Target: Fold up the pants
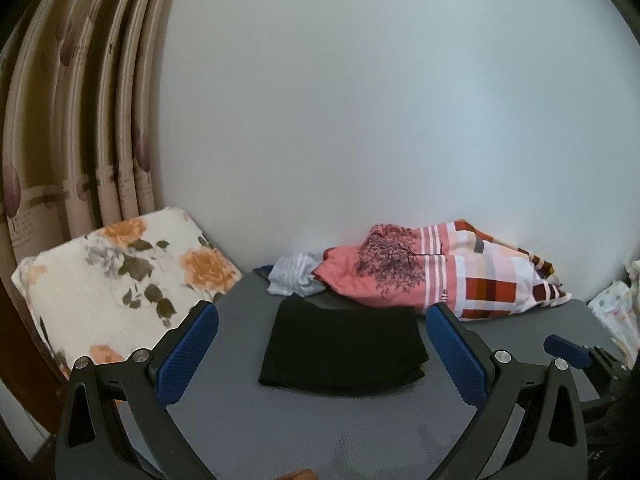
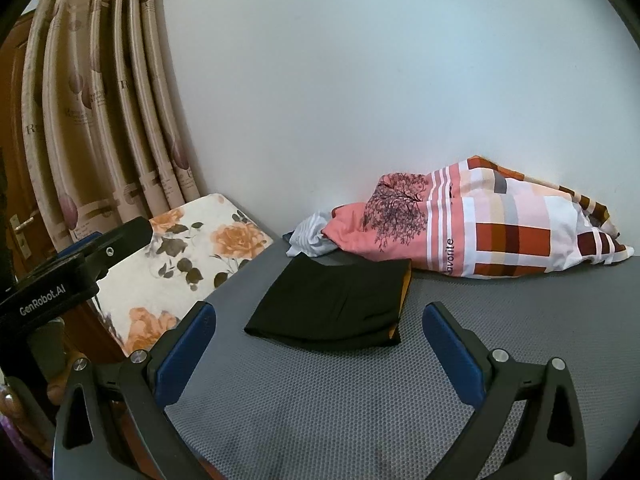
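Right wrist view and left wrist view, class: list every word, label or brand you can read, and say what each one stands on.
"GenRobot.AI": white print on the black body of the left gripper.
"avorite": on the striped pink cloth; the first letter is hidden in a fold.
Curtain: printed words starting with "R", too blurred to read.
Folded black pants: no text.

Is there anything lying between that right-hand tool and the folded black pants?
Nothing: in the right wrist view, only bare grey mat stretches from the open right tool to the black pants.
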Demonstrator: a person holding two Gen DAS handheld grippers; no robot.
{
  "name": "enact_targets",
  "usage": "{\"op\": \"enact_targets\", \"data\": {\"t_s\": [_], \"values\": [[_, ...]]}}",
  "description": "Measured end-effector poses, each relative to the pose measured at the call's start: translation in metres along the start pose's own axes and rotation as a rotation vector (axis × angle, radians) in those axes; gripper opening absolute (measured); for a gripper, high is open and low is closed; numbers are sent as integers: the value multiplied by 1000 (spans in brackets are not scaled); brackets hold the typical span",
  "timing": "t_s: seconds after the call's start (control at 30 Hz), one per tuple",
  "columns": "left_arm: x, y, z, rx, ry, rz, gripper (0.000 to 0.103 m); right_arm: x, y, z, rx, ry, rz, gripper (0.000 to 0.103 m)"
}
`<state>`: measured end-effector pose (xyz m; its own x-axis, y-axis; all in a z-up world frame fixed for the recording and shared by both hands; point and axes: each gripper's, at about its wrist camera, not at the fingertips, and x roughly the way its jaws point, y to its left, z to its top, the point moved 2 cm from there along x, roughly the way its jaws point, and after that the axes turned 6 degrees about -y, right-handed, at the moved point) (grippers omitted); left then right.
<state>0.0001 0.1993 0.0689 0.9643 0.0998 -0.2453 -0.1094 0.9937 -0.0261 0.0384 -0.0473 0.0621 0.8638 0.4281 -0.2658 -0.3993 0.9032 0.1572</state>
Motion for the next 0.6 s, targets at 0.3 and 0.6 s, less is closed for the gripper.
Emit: {"op": "enact_targets", "data": {"t_s": [0.3, 0.6], "values": [[14, 7, -14, 4, 67, 26, 103, 2, 6, -4, -6, 12, 3, 103], [25, 15, -31, -2, 90, 98, 103, 10, 12, -14, -16, 52, 7, 103]]}}
